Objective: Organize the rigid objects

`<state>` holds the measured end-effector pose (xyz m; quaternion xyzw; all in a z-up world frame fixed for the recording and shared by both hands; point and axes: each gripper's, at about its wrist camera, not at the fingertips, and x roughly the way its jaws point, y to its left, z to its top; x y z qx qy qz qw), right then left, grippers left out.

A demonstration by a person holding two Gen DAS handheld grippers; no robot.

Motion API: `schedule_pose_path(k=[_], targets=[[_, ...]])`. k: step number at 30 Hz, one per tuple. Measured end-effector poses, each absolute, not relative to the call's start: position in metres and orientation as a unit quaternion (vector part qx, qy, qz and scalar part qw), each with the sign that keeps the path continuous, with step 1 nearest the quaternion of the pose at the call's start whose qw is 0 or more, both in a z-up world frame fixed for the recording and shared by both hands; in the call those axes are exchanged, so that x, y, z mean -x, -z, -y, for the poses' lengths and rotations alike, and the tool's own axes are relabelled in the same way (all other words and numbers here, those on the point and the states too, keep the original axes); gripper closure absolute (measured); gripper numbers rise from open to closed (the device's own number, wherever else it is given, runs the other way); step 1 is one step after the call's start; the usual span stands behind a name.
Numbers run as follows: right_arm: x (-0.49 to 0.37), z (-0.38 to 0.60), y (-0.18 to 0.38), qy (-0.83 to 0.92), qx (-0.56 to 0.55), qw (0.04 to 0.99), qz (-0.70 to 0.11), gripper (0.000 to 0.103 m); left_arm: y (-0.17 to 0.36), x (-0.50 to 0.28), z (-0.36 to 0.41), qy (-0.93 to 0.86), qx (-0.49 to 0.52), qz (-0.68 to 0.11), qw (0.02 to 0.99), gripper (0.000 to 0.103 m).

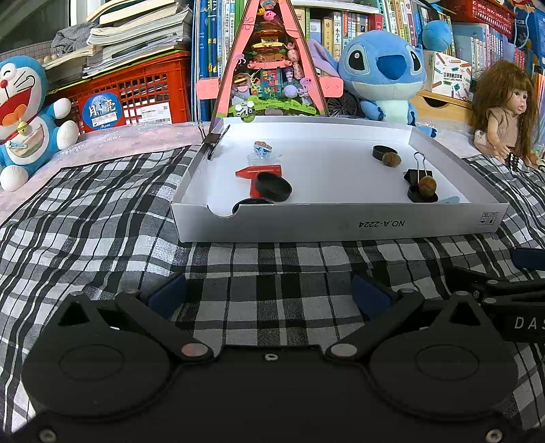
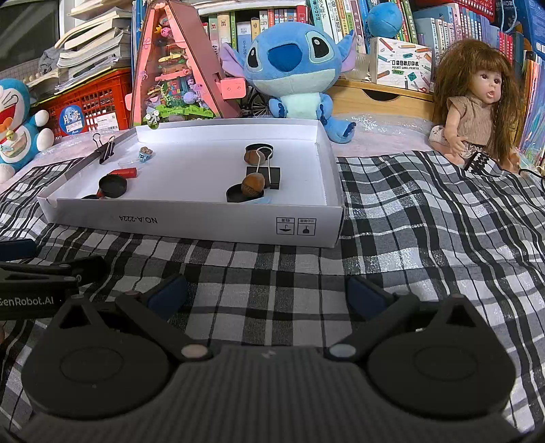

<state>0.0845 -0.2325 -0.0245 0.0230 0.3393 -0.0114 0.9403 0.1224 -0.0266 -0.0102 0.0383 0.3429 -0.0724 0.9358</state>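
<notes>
This looks like a home, probably a child's room. A checked cloth covers the surface, soft toys and a doll sit behind it, and full bookshelves fill the back.

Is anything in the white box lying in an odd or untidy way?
Yes. In the white box, one black round cap leans tilted on the red piece, and a walnut sits inside another cap. A binder clip grips the box's left wall.
</notes>
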Motion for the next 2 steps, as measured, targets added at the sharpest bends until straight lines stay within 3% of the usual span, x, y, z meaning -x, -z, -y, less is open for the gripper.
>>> schedule_pose_path(k=[2], targets=[[-0.0845, 0.2326, 0.0245, 0.011, -0.023, 0.94, -0.339, 0.0, 0.0102, -0.1224, 0.0268, 0.072, -0.038, -0.343, 0.936, 0.0]])
